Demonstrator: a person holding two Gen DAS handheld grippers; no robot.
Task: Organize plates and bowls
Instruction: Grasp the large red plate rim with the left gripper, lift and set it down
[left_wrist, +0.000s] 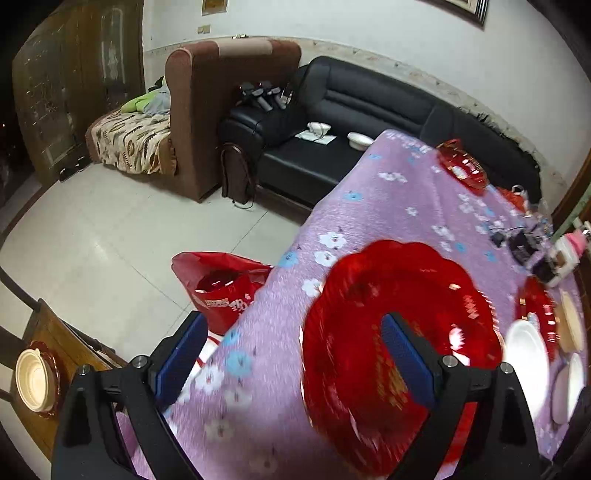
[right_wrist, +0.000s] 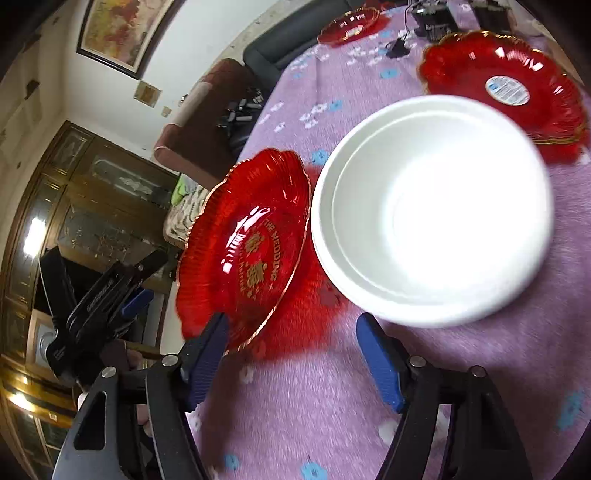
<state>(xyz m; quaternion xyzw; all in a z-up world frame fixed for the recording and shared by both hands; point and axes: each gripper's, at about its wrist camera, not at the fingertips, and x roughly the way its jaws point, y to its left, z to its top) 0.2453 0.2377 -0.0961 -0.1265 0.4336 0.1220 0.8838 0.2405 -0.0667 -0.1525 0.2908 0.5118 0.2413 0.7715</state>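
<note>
The left wrist view looks along its fingers from the table's near edge, close above a red plate (left_wrist: 399, 354), facing the far sofa (left_wrist: 369, 122). The right wrist view, rolled sideways, sits close over a white bowl (right_wrist: 432, 210). Both share that plate (right_wrist: 247, 251) and the purple tablecloth (left_wrist: 399, 206).

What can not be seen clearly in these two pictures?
- Left wrist view: the near red plate is motion-blurred, so its print is unreadable, and a finger covers part.
- Left wrist view: white dishes at the right are cut by the edge.
- Right wrist view: the bowl is overexposed; its inside shows no detail.
- Right wrist view: the label text is too small.
</note>
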